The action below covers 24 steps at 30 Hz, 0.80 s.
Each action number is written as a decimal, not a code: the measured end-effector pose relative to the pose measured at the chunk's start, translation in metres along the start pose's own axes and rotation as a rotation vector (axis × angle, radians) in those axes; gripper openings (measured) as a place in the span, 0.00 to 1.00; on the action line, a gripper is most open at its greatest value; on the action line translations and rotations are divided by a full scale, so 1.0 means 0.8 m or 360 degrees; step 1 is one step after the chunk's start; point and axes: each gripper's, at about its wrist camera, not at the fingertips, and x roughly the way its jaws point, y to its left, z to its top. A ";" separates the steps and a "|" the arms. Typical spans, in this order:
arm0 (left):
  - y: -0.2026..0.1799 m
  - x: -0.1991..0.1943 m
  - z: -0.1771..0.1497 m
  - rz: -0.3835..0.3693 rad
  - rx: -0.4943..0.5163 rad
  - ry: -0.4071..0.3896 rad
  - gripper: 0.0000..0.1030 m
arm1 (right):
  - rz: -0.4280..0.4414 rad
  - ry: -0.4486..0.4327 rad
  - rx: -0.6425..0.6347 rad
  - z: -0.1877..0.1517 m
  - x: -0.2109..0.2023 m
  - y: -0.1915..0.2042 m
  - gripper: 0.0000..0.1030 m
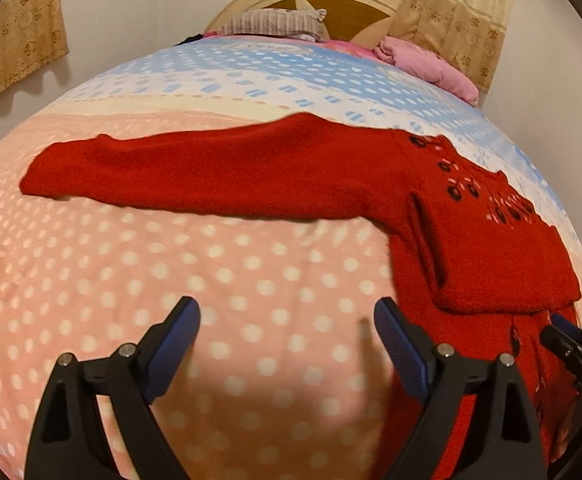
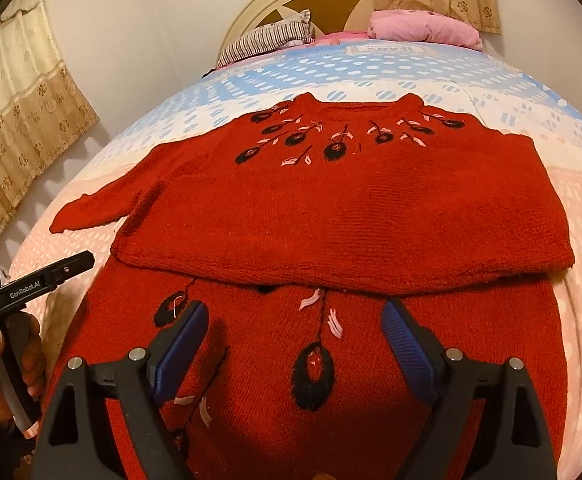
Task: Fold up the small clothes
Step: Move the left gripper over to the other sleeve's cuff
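Both claws gape wide, empty: left claw (image 1: 287,320) over the bedspread (image 1: 171,264), right claw (image 2: 295,320) above the red sweater (image 2: 351,200) on the bed, its lower hem cut off.

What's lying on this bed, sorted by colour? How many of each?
Red: 1, the sweater
Pink: 1, a bundle by the headboard
Striped: 1, a pillow
Total: 3
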 end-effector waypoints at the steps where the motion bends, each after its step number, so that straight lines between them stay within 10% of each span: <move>1: 0.007 -0.001 0.002 0.0019 -0.0001 -0.0010 0.89 | 0.0002 -0.0002 0.0003 0.000 0.000 0.000 0.87; 16: 0.171 0.009 0.045 0.0171 -0.0446 -0.0011 0.89 | 0.0010 -0.0013 0.0014 -0.001 -0.003 -0.003 0.87; 24: 0.252 0.009 0.049 -0.0147 -0.0829 -0.0162 0.89 | 0.0005 -0.0015 0.0013 -0.002 -0.005 -0.003 0.87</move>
